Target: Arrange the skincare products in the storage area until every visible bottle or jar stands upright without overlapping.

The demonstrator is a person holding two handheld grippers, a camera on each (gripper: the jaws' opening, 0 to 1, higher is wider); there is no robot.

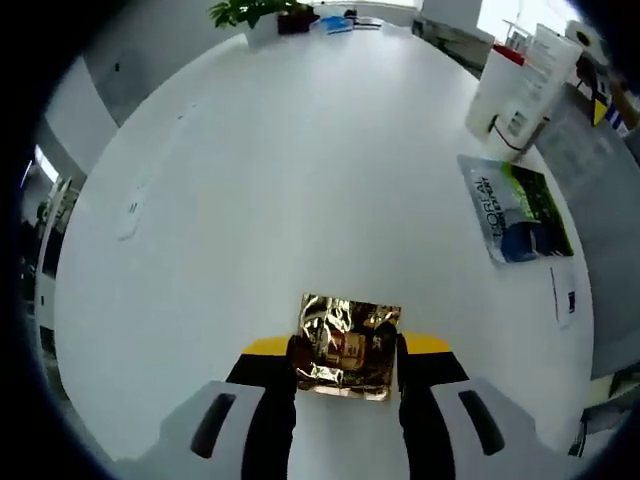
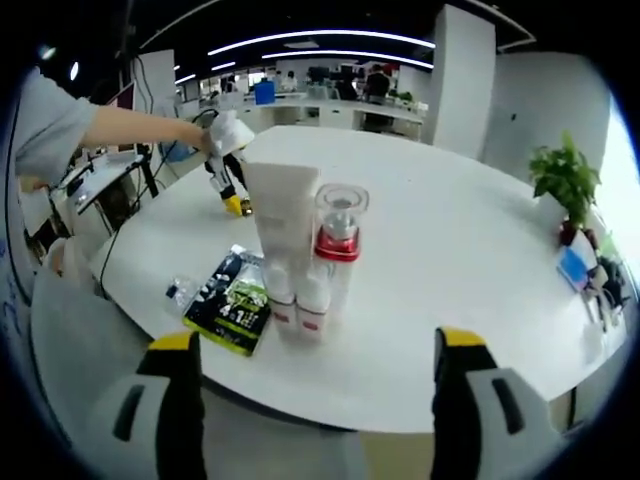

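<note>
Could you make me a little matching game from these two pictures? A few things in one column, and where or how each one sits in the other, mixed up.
Things:
1. gold foil packet
2. green and black packet
3. white tube
4. potted plant

Places or states:
A. stands upright beside the red-collared bottle
B. lies flat on the white table, left of the tube
C. held between the jaws of the left tool
D. sits at the table's far right edge

Pairs: 1-C, 2-B, 3-A, 4-D
</note>
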